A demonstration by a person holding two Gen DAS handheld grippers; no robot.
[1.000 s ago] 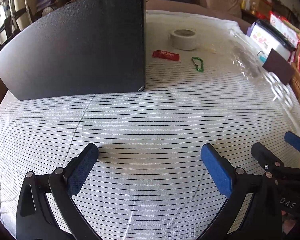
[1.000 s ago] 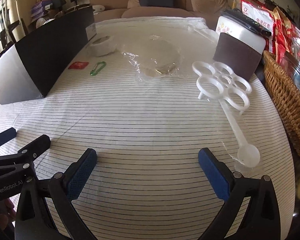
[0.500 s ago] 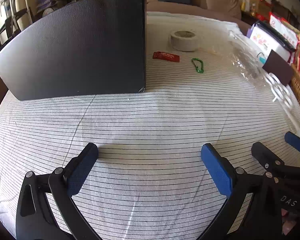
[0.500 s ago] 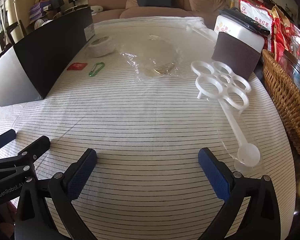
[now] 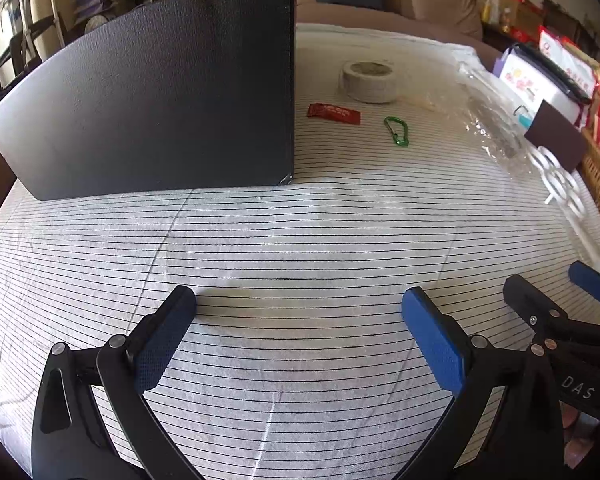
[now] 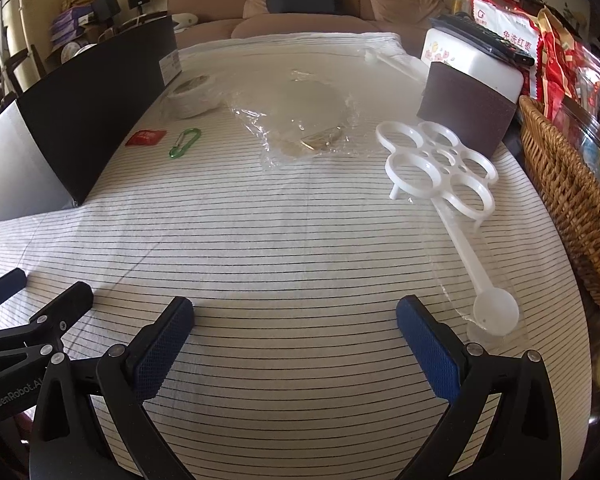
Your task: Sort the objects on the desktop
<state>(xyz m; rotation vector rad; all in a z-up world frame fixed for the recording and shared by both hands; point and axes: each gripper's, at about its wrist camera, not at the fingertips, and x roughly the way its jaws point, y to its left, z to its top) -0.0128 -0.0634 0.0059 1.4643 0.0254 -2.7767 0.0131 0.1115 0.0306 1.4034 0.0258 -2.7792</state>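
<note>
On the striped cloth lie a tape roll [image 5: 370, 81], a red packet [image 5: 334, 113] and a green carabiner [image 5: 397, 131], all far ahead; they also show in the right wrist view as tape roll [image 6: 192, 95], red packet [image 6: 145, 137] and green carabiner [image 6: 185, 142]. A crumpled clear plastic bag [image 6: 304, 120] and a white ringed egg holder [image 6: 440, 164] lie further right. My left gripper [image 5: 299, 332] is open and empty over the near cloth. My right gripper [image 6: 294, 340] is open and empty beside it.
A big black box [image 5: 160, 92] stands at the left. A brown box [image 6: 466, 114] and a white container [image 6: 472, 62] stand at the back right. A wicker basket [image 6: 568, 200] borders the right edge. A sofa [image 6: 300, 4] lies behind.
Both grippers have crept slightly forward; the objects sit where they were and both jaws stay open.
</note>
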